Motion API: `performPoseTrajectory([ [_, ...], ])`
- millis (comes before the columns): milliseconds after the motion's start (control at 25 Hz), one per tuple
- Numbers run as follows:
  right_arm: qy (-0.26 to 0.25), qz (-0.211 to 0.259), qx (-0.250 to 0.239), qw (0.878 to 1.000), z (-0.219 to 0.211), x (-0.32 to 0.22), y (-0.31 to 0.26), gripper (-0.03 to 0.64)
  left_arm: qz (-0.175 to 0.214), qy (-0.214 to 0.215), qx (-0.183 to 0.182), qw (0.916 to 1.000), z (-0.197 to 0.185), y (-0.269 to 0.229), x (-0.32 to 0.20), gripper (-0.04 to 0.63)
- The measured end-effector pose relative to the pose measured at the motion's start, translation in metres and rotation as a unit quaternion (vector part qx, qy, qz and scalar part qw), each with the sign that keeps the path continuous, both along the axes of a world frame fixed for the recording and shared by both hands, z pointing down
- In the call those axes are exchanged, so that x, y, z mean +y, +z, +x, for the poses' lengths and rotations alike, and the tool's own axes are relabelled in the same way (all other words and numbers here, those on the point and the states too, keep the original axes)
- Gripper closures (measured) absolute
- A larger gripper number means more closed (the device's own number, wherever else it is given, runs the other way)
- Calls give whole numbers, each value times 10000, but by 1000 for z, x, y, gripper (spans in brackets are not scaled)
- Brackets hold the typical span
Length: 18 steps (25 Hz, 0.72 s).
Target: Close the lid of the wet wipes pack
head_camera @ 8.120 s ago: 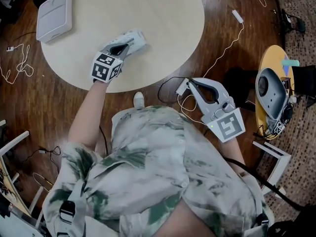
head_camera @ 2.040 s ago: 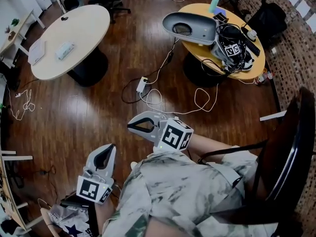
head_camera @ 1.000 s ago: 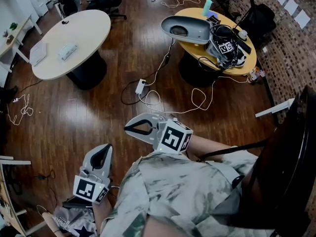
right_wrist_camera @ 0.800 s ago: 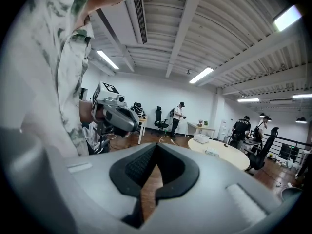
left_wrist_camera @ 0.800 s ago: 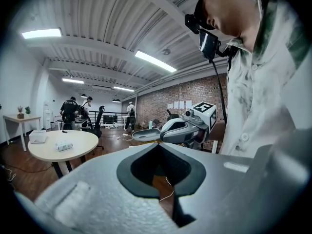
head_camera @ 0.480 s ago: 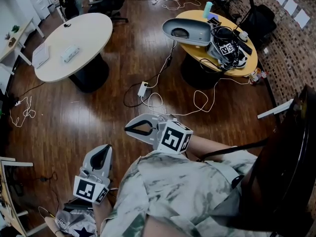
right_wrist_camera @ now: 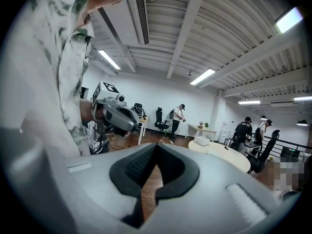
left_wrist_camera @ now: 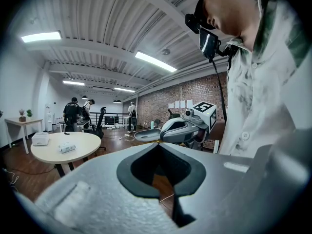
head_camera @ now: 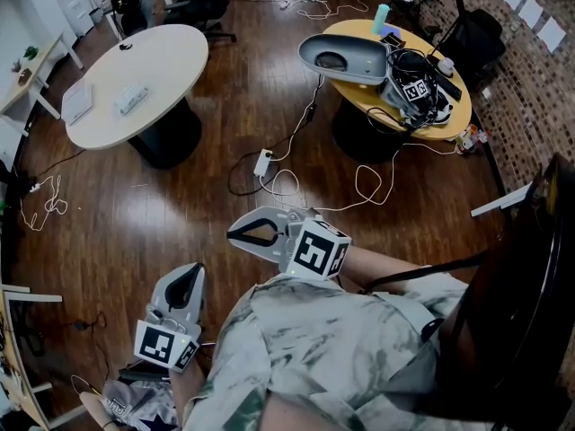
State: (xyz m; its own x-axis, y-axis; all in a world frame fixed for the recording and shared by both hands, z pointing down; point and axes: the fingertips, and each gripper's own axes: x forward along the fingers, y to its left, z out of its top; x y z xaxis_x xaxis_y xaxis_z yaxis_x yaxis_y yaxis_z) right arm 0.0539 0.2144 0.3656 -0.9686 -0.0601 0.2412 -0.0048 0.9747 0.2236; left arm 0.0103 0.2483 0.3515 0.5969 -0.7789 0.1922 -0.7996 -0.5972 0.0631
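The wet wipes pack lies on the round cream table far off at the upper left, small and pale; whether its lid is down cannot be made out. It also shows in the left gripper view as the wipes pack. My left gripper hangs low by my left hip, shut and empty, its jaws meeting at the tips. My right gripper is held in front of my chest and points left, shut with nothing in it. Both are far from the table.
A flat white box lies beside the pack. A yellow table at the upper right holds a grey device and cables. White cables and a power strip trail over the wood floor. Several people stand far back.
Eight seconds ago my left gripper was on the wipes pack at the table; now I stand well away from it. Over the last second both grippers have barely moved.
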Motion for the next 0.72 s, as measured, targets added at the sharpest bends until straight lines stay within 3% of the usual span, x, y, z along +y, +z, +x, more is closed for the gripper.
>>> performPoseTrajectory([
  [720, 92, -45, 110, 9999, 6, 0, 9, 611, -68, -41, -22, 10000, 1, 4, 2, 594],
])
